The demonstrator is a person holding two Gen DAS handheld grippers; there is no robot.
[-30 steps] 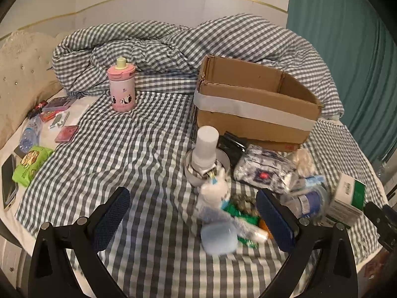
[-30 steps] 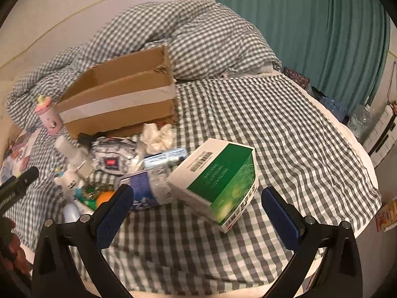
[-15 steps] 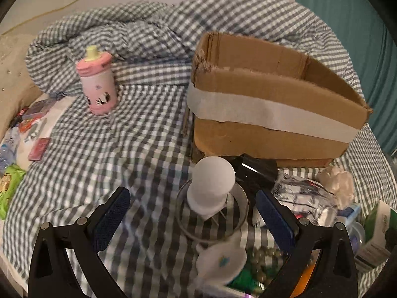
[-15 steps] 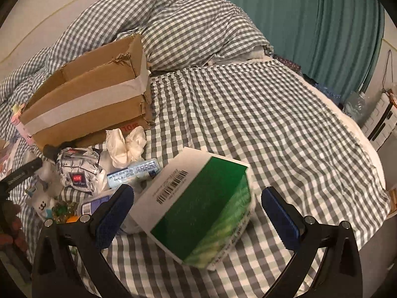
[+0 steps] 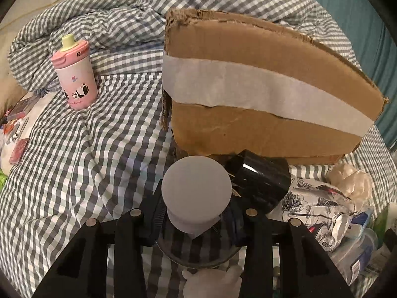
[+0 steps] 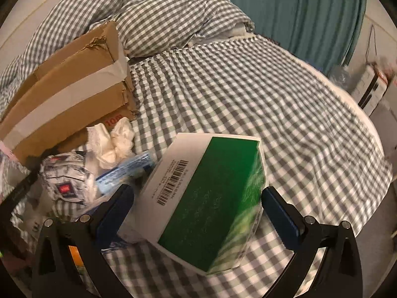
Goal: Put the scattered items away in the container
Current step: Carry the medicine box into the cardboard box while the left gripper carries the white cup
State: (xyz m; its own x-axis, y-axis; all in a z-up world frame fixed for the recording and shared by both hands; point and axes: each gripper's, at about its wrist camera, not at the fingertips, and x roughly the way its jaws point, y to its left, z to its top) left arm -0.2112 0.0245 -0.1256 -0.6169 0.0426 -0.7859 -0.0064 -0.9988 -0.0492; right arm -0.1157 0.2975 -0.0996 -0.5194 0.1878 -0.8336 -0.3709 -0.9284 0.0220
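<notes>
One cardboard box (image 5: 260,94) on the bed (image 5: 82,154). Left tool (image 5: 196,219) just closed, gripping one white bottle (image 5: 196,193). Right tool (image 6: 198,211) wide open, straddling one green carton (image 6: 211,198), pads apart.

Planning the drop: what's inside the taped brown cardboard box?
Unknown. The cardboard box shows only outer walls and rim in both views; its inside is hidden by its own sides.

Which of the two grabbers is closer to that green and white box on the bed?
Right. The right gripper straddles the green and white box, one finger at each side. The left gripper is over by the white-capped bottle, off to the box's left.
</notes>
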